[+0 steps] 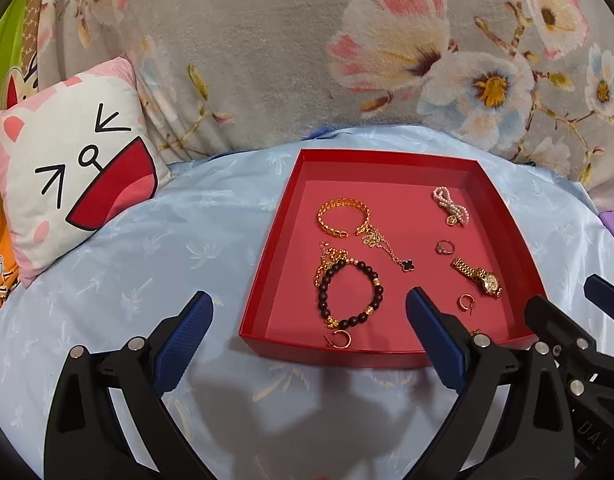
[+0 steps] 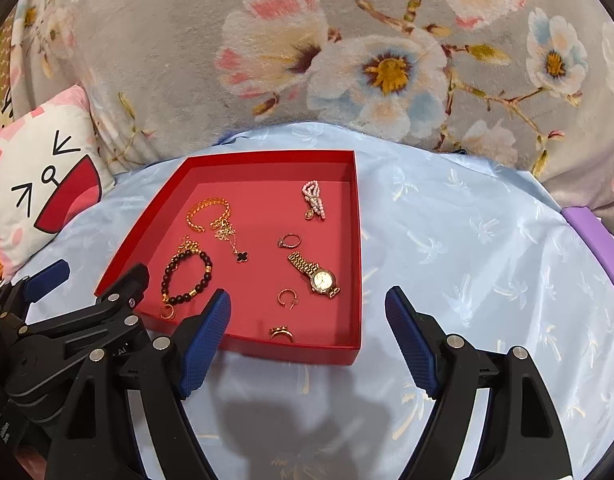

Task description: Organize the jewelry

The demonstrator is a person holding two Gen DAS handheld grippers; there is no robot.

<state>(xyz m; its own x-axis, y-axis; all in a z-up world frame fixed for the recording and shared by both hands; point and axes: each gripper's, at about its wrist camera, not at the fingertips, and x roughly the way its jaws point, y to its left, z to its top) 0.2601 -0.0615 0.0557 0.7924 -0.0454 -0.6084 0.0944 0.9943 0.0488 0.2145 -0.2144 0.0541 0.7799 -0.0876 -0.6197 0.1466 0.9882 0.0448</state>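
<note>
While both sets of tongs hang spread wide and empty at the near edge of the red tray [image 1: 267, 280], you look close to done: every piece I can find already lies inside it, on the blue bedspread [image 2: 467, 240]. Your left tongs [image 1: 309, 312] straddle the tray's near left corner; your right tongs [image 2: 307, 312] frame its near right corner.

Count with me: one gold bangle [image 1: 341, 218], one dark bead bracelet [image 1: 351, 294], one clover pendant chain [image 1: 405, 266], one gold watch [image 2: 317, 274], one pearl bow clip [image 2: 315, 200]. Rings: one stone ring [image 2: 289, 241] and one ornate ring [image 2: 281, 334] by the near wall. Two hoop earrings [image 2: 286, 298], well apart. There's a gold chain [image 1: 327, 258] under the beads, possibly a separate necklace; it's too tangled to call.

Nothing lies loose on the bed, so only tidying inside the tray seems left.
</note>
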